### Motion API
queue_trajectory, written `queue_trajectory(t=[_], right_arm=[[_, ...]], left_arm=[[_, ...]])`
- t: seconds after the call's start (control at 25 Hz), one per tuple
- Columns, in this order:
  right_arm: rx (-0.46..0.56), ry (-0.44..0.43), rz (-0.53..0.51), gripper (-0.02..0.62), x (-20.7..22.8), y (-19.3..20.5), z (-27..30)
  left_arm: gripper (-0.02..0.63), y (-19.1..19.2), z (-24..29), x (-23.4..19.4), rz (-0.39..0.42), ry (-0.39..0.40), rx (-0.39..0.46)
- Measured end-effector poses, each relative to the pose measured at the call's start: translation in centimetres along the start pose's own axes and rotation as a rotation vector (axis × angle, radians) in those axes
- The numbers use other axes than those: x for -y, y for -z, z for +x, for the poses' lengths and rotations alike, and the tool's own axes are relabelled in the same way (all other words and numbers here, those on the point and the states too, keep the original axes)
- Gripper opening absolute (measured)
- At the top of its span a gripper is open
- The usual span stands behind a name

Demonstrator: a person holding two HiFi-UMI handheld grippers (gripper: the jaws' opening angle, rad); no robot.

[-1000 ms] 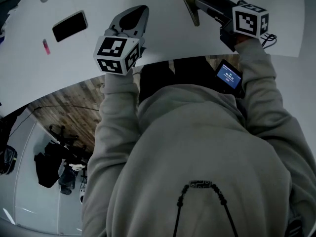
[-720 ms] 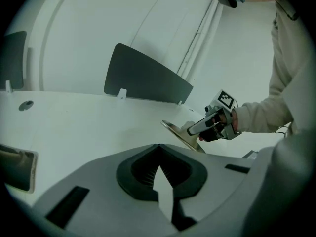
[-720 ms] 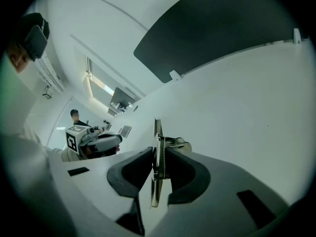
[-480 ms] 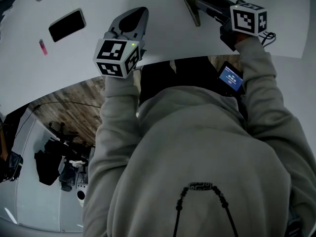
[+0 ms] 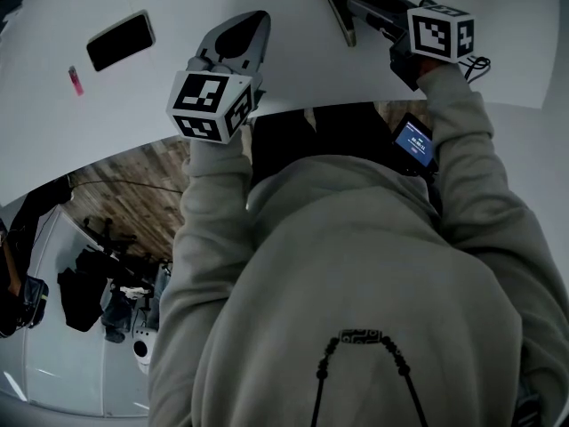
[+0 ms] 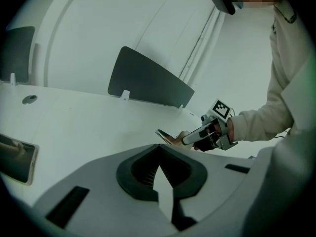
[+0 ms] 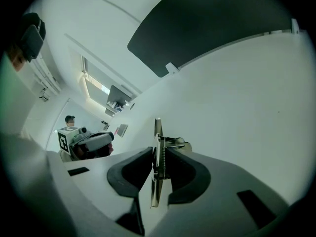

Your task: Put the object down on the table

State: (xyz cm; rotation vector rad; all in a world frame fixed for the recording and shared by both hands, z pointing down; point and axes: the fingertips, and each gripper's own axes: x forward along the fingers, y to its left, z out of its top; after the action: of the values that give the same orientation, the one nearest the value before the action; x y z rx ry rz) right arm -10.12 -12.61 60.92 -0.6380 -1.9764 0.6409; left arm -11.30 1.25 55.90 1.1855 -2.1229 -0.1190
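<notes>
Jaws of the right gripper [image 7: 157, 149] are closed on a thin flat object [image 7: 157, 132], which stands on its edge between them (the edge faces this gripper's own camera) and reaches out past their tips. From the left gripper view this object is tilted, with a brownish face turned upward, and it is low over the white worktop [image 6: 74, 127]. Whether its lower edge touches the surface I cannot tell. The left gripper [image 6: 158, 151] has its jaws together, with nothing between them. It is over the near part of the worktop, well apart from the right gripper. A dark phone [image 5: 120, 41] lies flat on the worktop to the left of the left gripper, and a small pink thing [image 5: 76, 80] lies near it. At the far side of the worktop a dark panel [image 6: 148, 80] stands upright.
</notes>
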Motion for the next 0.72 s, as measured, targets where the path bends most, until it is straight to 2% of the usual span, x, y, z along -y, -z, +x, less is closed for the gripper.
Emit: queue_trajectory(t=[0.16,0.2,0.28,0.4,0.6,0.72], right_arm=[[-0.006,0.008,-0.004,0.101,0.2,0.7,0.6],[-0.013,0.008,-0.012,0.116,0.2,0.9,0.7],[-0.027,0.012,-0.014,0.193,0.2,1.2,0.8],[-0.027,0.034,-0.011,0.238,0.6,1.3,0.8],[0.020,0.046,0.010,0.250,1.2,0.3,-0.7],[0.008,0.069,-0.008,0.250,1.4,0.2,-1.7]], left_arm=[[0.003,0.1,-0.4,-0.4,-0.008,-0.008,0.005],[0.003,-0.1,-0.4,-0.3,-0.010,-0.006,0.009],[0.003,-0.2,-0.4,-0.2,-0.013,0.002,0.019],[0.003,-0.1,-0.4,-0.1,-0.022,0.002,0.025],[0.003,-0.6,-0.6,0.2,-0.040,-0.004,0.032],[0.003,-1.7,-1.1,0.6,-0.055,-0.004,0.050]])
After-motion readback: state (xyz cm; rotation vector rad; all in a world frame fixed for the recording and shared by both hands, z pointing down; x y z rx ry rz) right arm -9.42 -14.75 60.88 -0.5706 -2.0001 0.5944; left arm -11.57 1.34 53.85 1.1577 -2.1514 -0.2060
